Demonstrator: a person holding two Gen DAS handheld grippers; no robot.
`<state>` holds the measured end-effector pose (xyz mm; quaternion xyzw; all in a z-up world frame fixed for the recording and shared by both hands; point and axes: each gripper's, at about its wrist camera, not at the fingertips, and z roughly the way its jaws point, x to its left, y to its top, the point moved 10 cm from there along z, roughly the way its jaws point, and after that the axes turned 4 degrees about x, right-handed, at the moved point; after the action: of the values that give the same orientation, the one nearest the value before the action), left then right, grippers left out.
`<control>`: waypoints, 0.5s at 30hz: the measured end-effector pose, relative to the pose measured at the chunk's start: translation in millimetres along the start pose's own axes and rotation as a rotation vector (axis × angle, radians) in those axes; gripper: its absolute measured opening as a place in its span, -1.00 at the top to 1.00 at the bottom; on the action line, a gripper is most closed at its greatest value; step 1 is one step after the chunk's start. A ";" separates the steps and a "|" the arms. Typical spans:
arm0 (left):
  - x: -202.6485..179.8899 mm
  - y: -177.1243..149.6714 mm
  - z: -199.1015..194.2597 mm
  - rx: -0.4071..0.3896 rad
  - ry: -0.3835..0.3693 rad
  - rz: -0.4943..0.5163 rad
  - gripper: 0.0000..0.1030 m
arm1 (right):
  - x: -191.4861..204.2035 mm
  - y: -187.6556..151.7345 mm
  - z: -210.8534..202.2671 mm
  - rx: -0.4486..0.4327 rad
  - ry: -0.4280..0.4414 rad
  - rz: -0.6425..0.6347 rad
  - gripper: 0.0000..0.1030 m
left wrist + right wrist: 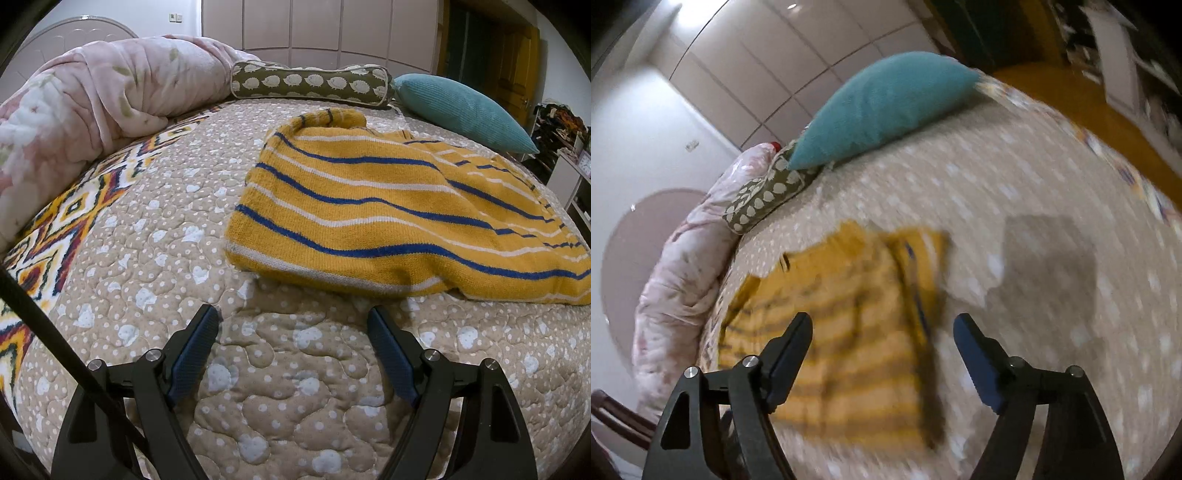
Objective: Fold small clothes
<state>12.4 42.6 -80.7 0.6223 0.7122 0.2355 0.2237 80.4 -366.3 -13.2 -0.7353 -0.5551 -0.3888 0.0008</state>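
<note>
A small yellow knit sweater with blue and white stripes lies on the beige dotted quilt, partly folded, with a sleeve or cuff bunched at its far end. My left gripper is open and empty, low over the quilt just in front of the sweater's near hem. In the right wrist view the sweater is blurred by motion. My right gripper is open and empty, above the sweater's right part and tilted.
A rolled pink blanket lies at the left. A brown bolster with a hedgehog print and a teal cushion lie at the far edge of the bed. The cushion also shows in the right wrist view. Wardrobe doors stand behind.
</note>
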 end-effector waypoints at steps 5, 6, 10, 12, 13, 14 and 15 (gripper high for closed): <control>1.2 -0.5 -0.5 0.003 0.004 0.003 -0.59 | -29.9 -60.6 -2.2 0.043 0.102 0.134 -0.62; 1.4 -0.7 -0.5 0.004 0.006 0.005 -0.59 | -29.8 -67.0 0.6 0.045 0.128 0.150 -0.62; 1.3 -0.2 0.0 0.011 0.010 0.007 -0.60 | -18.0 -84.2 14.2 0.014 0.227 0.205 -0.65; 0.9 0.2 0.1 0.012 0.011 0.008 -0.60 | -7.7 -82.3 22.3 0.010 0.235 0.195 -0.65; 0.8 0.1 0.1 0.011 0.010 0.007 -0.60 | -2.8 -80.5 26.6 0.010 0.234 0.186 -0.65; 0.8 0.2 0.0 0.011 0.008 0.005 -0.60 | 3.0 -77.3 32.2 0.009 0.233 0.177 -0.65; 0.6 0.2 0.0 0.013 0.005 0.005 -0.59 | 8.0 -75.1 39.0 0.009 0.223 0.170 -0.65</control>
<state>12.5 43.2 -80.6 0.6249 0.7128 0.2330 0.2169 42.0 -314.1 -68.1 -0.7318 -0.4890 -0.4643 0.0988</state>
